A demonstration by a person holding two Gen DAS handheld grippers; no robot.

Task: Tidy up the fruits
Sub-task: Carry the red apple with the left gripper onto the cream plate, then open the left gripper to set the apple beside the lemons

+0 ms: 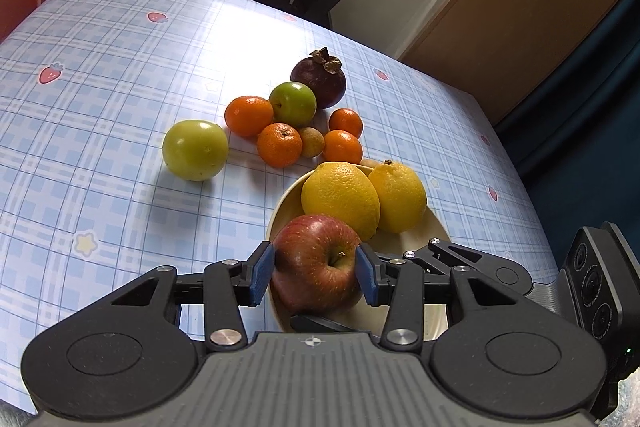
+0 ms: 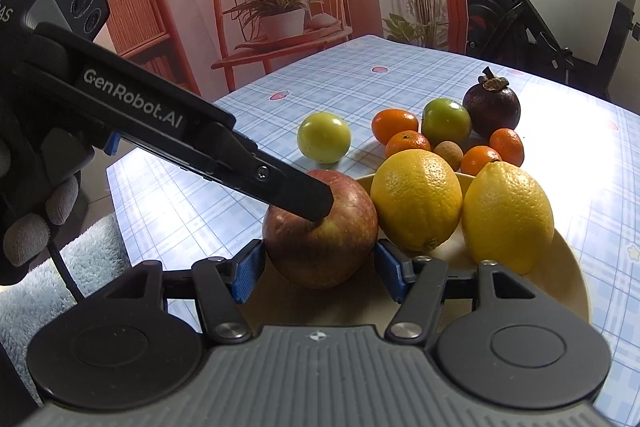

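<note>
Both grippers, left point(image 1: 315, 275) & right point(image 2: 320, 269), are clamping 1 apple point(image 1: 316, 263) in plate point(image 1: 420, 231), near 2 lemons point(image 1: 340, 199); beyond: 4 tangerines point(image 1: 279, 145), 2 green fruits point(image 1: 195, 149).

Glossy tablecloth point(image 1: 120, 75), pebbled lemons point(image 2: 416, 199)

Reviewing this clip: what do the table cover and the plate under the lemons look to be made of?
Table cover: likely wipe-clean vinyl or oilcloth; its printed blue plaid with strawberries throws a broad white glare. Plate: cream, smooth and opaque with a soft sheen, so glazed ceramic or melamine; the look alone cannot decide which.
</note>
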